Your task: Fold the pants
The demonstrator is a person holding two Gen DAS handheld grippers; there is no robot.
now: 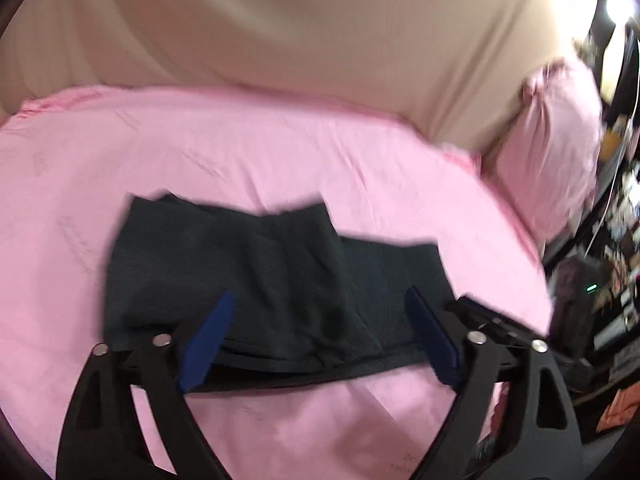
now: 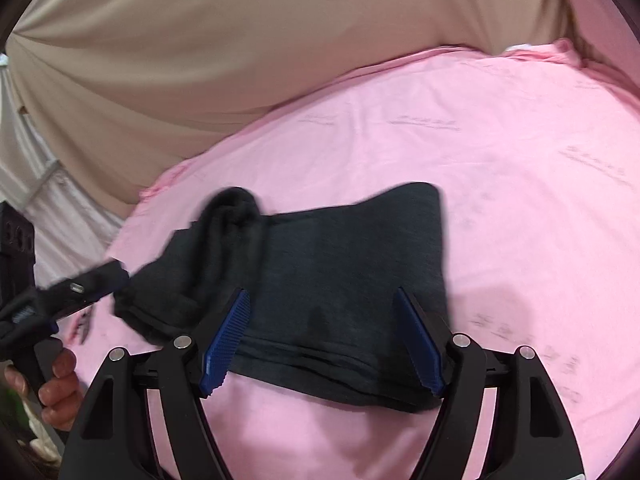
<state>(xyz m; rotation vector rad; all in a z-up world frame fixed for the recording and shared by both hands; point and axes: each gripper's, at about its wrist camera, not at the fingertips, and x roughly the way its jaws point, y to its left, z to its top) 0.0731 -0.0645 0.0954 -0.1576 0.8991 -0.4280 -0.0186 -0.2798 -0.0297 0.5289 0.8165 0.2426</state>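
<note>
While my left wrist camera looks down along its fingers, I see the left claw [image 1: 320, 332] spread wide with nothing between its blue pads [image 1: 206, 340]. The dark pants [image 1: 256, 280] lie folded into a compact bundle on the pink bed sheet [image 1: 280, 140], directly ahead of the claw, with their near edge passing between the two pads. A pink pillow [image 1: 556, 148] leans at the right against a beige cloth backdrop [image 1: 300, 28]. At the far right I can make out the other black tool [image 1: 496, 320] low over the sheet beside the pants.

In my right wrist camera, the right claw [image 2: 322, 336] is likewise spread wide and grips nothing. The pants [image 2: 340, 280] lie flat on the sheet [image 2: 500, 140] ahead of it, with a bunched, rolled end at their left. The left claw [image 2: 108, 280] reaches in from the left, close by that bunched end; blur keeps me from telling whether it touches. A hand [image 2: 60, 392] holds its handle.
</note>
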